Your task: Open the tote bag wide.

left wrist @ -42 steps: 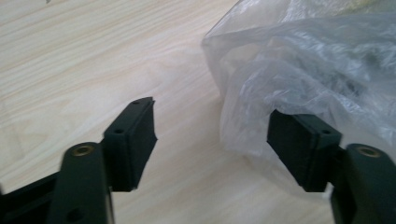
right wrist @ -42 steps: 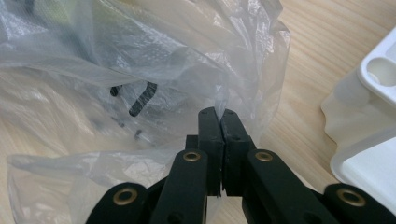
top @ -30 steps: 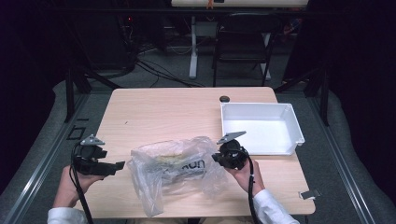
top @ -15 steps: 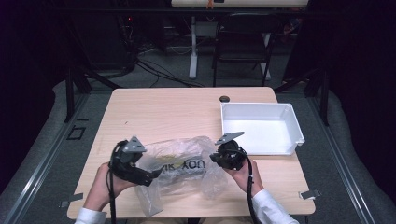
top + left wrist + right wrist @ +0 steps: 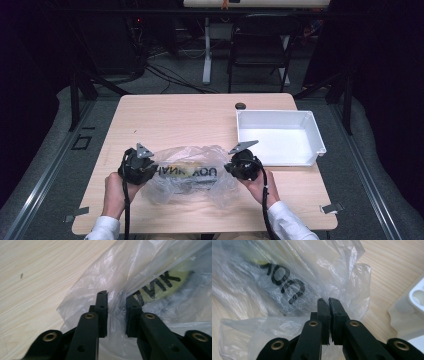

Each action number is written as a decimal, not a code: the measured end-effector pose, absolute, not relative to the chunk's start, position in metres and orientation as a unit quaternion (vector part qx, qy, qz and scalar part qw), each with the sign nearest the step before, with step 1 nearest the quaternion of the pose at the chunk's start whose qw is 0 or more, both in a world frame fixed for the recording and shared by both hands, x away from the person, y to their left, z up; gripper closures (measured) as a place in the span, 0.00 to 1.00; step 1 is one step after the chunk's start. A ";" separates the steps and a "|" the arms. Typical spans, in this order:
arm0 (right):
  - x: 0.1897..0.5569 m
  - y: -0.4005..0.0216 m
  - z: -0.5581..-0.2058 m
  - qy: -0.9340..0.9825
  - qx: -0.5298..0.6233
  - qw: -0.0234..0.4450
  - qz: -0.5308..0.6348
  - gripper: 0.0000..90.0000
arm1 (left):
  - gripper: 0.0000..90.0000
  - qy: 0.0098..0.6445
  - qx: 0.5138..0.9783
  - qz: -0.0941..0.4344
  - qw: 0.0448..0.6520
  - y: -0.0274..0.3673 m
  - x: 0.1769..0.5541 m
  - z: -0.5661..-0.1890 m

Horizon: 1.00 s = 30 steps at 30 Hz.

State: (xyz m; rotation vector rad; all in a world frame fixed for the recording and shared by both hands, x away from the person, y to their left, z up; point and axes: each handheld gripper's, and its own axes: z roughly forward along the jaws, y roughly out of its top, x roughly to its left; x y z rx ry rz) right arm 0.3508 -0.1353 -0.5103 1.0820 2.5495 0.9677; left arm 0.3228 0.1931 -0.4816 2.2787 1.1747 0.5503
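2 grippers on plastic bag (image 5: 187, 175): right gripper (image 5: 329, 300) clamped, left gripper (image 5: 117, 295) agape; white tray (image 5: 312, 132) nearby.

Crumpled film blurs whatever yellow thing lies inside the plastic bag (image 5: 189, 175) between the claws. Beyond the left claw (image 5: 117, 296), the picture's edge cuts the bag's black lettering. The white tray (image 5: 412, 312) beside the right claw (image 5: 328, 300) is cropped.

A plastic bag (image 5: 187, 175) is laid on the surface (image 5: 175, 117) at lower centre of the frame. The left gripper (image 5: 145, 172) is placed at its left edge, the right gripper (image 5: 231, 167) at its right edge. A tray (image 5: 280, 137) is set at right, with a small knob (image 5: 240, 105) just beyond its upper left corner.
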 end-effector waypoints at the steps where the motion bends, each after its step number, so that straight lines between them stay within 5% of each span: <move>1: 0.352 -0.134 -0.511 0.865 0.365 0.108 0.327 0.98 | 0.87 0.438 0.838 0.209 0.249 0.195 0.327 -0.484; 15: 0.370 -0.119 -0.537 0.882 0.372 0.119 0.263 0.92 | 0.83 0.472 0.842 0.148 0.216 0.207 0.357 -0.521; 19: 0.370 -0.119 -0.535 0.887 0.371 0.116 0.250 0.76 | 0.83 0.479 0.837 0.130 0.232 0.213 0.357 -0.521; 20: 0.367 -0.123 -0.524 0.885 0.363 0.107 0.270 0.63 | 0.83 0.481 0.833 0.126 0.244 0.216 0.356 -0.517; 22: 0.361 -0.126 -0.507 0.878 0.358 0.112 0.297 0.54 | 0.82 0.484 0.828 0.123 0.255 0.219 0.355 -0.514; 30: 0.335 -0.104 -0.492 0.899 0.291 0.090 0.313 0.44 | 0.77 0.478 0.829 0.107 0.271 0.219 0.353 -0.509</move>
